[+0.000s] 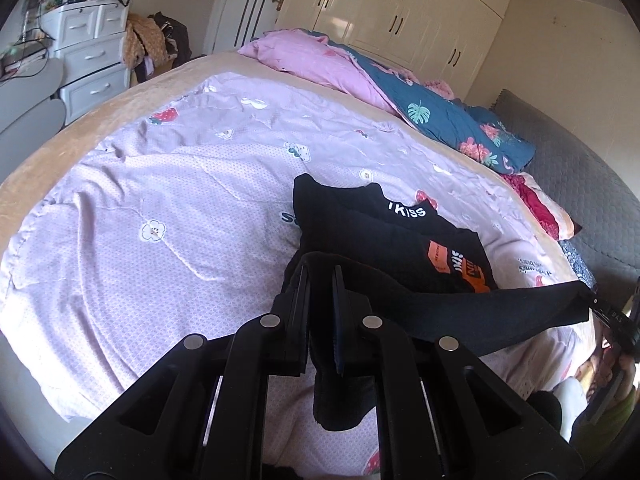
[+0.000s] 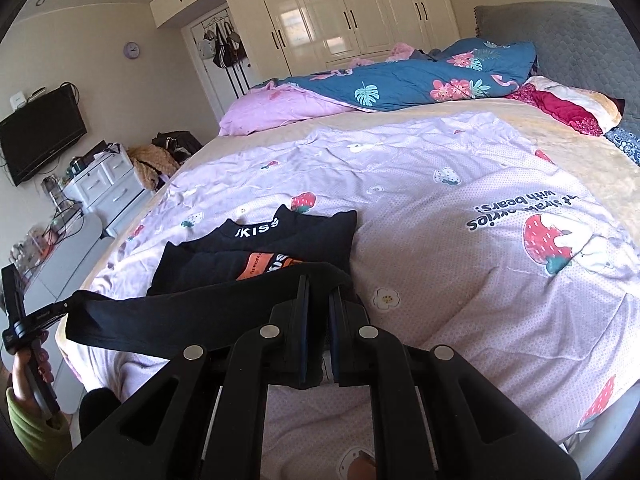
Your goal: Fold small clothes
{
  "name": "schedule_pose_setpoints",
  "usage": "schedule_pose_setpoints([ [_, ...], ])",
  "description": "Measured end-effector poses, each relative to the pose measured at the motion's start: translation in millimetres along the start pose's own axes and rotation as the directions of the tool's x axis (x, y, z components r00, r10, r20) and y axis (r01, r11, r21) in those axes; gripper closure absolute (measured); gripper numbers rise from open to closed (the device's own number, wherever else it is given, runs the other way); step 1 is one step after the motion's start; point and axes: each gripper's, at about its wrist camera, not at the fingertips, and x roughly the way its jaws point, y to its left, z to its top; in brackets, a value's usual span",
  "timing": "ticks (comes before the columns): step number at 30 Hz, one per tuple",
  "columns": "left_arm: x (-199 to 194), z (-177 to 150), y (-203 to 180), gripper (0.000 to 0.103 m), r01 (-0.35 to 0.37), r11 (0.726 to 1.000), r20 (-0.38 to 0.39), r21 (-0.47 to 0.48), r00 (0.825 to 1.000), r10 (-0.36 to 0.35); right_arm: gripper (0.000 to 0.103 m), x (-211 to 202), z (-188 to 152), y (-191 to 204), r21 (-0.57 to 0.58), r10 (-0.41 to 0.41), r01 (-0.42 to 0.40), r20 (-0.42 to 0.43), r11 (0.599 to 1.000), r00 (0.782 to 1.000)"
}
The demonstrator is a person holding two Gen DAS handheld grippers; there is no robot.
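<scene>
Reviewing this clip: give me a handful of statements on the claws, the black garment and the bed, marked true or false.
1. Both claws are shut on the same black garment. True: the left claw and right claw each pinch one end, and it hangs stretched between them.
2. The folded black clothes lie on the lilac strawberry-print quilt. True.
3. The folded clothes carry no print. False: there is white lettering on one and an orange patch on another.
4. The held garment lies flat on the quilt. False: it is lifted, spanning between the claws.
5. The blue floral duvet is spread under the folded clothes. False: it is bunched at the far side of the bed.
</scene>
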Motion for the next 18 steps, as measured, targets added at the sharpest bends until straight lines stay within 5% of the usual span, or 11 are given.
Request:
schedule_pose_setpoints([
  [18, 34.4, 29.9, 0.9, 0.1, -0.024, 0.998, 0.016, -0.056, 1.0, 0.025, 0.095, 39.2, 38.6, 1.2, 0.035, -0.043, 0.042, 0.028, 0.999, 0.999],
])
